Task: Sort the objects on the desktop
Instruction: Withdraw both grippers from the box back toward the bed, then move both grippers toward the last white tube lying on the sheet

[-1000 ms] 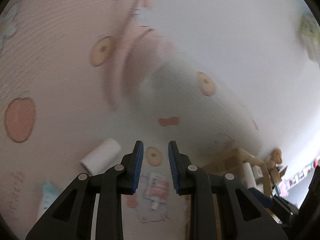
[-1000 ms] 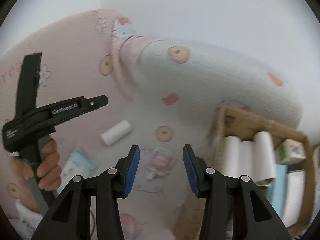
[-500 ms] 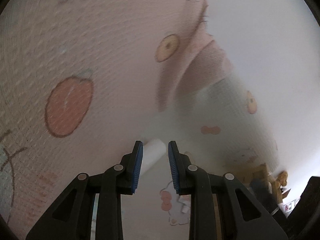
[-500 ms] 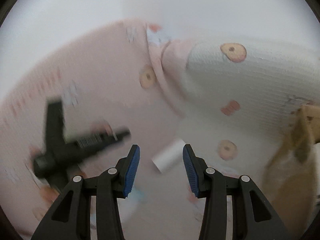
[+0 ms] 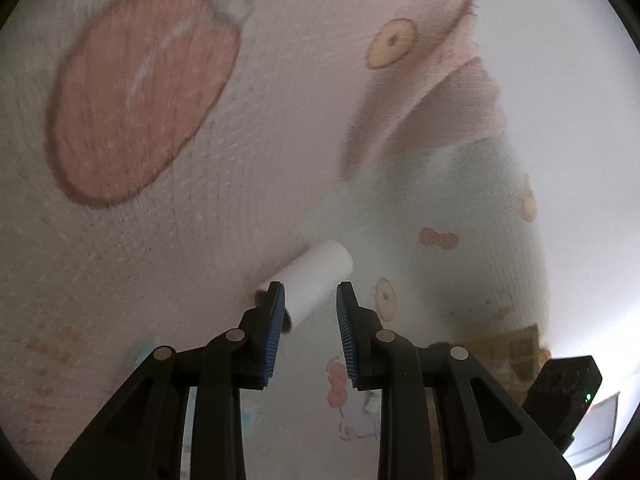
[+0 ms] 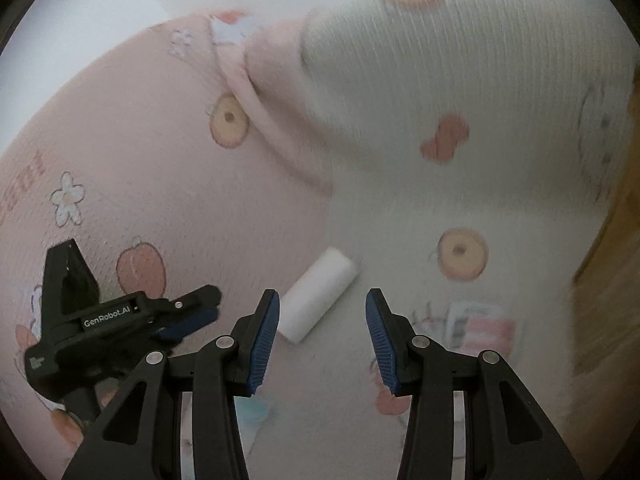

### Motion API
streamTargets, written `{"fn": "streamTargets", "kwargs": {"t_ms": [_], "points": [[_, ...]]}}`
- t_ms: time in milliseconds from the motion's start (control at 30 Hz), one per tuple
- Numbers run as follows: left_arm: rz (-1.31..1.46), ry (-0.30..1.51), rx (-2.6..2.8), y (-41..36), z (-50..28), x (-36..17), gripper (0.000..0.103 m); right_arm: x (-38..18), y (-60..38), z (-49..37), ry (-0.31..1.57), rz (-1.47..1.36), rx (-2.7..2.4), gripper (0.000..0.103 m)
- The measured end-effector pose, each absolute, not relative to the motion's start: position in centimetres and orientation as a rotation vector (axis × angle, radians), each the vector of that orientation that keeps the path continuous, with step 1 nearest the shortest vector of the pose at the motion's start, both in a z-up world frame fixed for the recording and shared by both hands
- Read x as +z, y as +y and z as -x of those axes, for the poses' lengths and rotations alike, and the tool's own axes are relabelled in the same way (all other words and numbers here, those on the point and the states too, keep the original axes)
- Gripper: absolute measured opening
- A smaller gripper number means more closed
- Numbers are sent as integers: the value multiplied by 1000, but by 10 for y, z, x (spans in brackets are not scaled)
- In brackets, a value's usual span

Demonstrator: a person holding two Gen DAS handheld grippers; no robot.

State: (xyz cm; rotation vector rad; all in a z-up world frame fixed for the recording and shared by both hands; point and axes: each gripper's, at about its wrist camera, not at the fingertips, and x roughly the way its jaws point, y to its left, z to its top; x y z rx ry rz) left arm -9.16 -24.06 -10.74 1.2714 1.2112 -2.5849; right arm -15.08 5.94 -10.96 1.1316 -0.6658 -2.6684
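Your left gripper (image 5: 309, 308) has its jaws spread and pinching nothing; the small white cylindrical roll of soft paper or fabric (image 5: 316, 280) lies just ahead of them, its near end reaching toward the gap but not touching either blue ribbed pad (image 5: 275, 330). Your right gripper (image 6: 322, 334) is spread wider, also with nothing in it, and the same roll (image 6: 320, 294) lies beyond its tips, nearer the left jaw than the right.

The roll lies on its side, slanted across both views, on the pink and pale green quilted cloth printed with doughnuts, bows and peaches (image 5: 240, 168). I judge it light and soft: it should squash a little under the pads and may roll off if you nudge it end-on. Take it across the middle of its round body, jaws square to its long axis, and close gently.

Both tools are aimed at one roll, so they may crowd each other; in the right view the left gripper (image 6: 188, 312) comes in from the side, close to the roll's near end. A flat printed sachet in white and red (image 6: 478, 324) lies on the cloth to the right of the roll, apart from it. A brown cardboard edge (image 6: 608, 240) shows at the far right, blurred. The cloth rises in a fold (image 6: 280, 92) behind the roll, well clear of it.
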Motion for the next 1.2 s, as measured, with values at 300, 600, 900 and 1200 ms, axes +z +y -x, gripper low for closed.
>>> {"fn": "streamTargets", "kwargs": {"t_ms": [300,600,900,1200], "points": [[-1341,1138,-2549,-223,115,-128,29,-136,46,166,-541,-1177,-2645,41],[-1354,1154,-2489,-231,132,-135,29,-154,26,179,-420,-1237,-2577,41],[-1456,1172,-2455,-219,146,-141,29,-156,16,174,-299,-1217,-2546,41],[-1591,1248,-2464,-194,145,-150,29,-160,39,171,-420,-1252,-2539,41]]}}
